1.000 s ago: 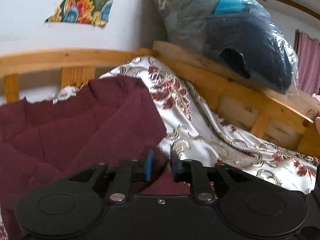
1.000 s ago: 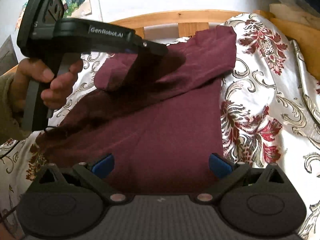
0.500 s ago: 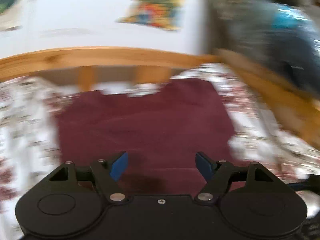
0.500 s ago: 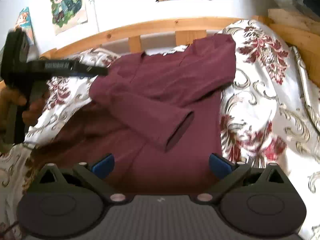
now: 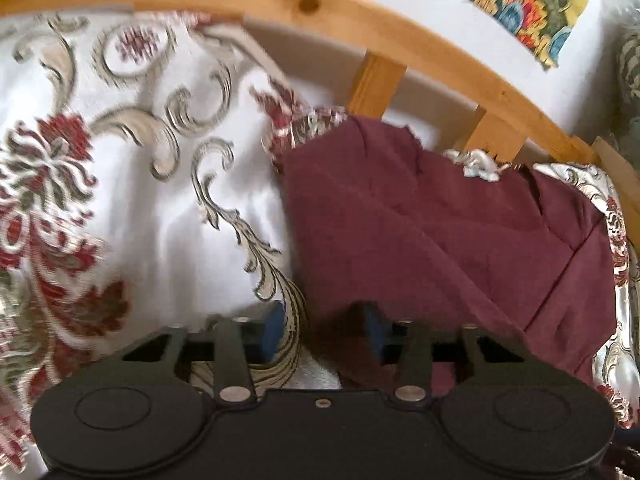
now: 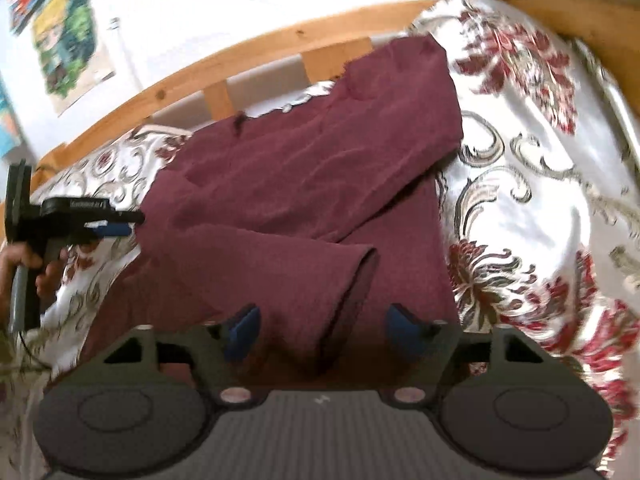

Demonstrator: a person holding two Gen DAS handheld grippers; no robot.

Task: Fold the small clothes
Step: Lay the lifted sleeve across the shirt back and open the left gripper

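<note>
A floral bedspread (image 6: pixel 520 200) covers the bed. The maroon garment (image 6: pixel 312 176) lies flat on it, one sleeve (image 6: pixel 280 264) folded across the body. Left hand-held gripper (image 5: pixel 322 330) straddles its edge, jaws apart; right hand-held gripper (image 6: pixel 322 330) hovers above the sleeve cuff, jaws apart.

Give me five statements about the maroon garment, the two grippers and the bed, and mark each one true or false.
1. The maroon garment lies on a floral bedspread. True.
2. The right gripper is clamped on the sleeve cuff. False: its jaws stand apart, with the cuff lying just ahead of them.
3. One sleeve is folded across the garment's body. True.
4. The left gripper holds the garment lifted off the bed. False: it is open at the garment's left edge, and the cloth lies flat.
5. The bed frame behind the garment is metal. False: it is light wood.
</note>
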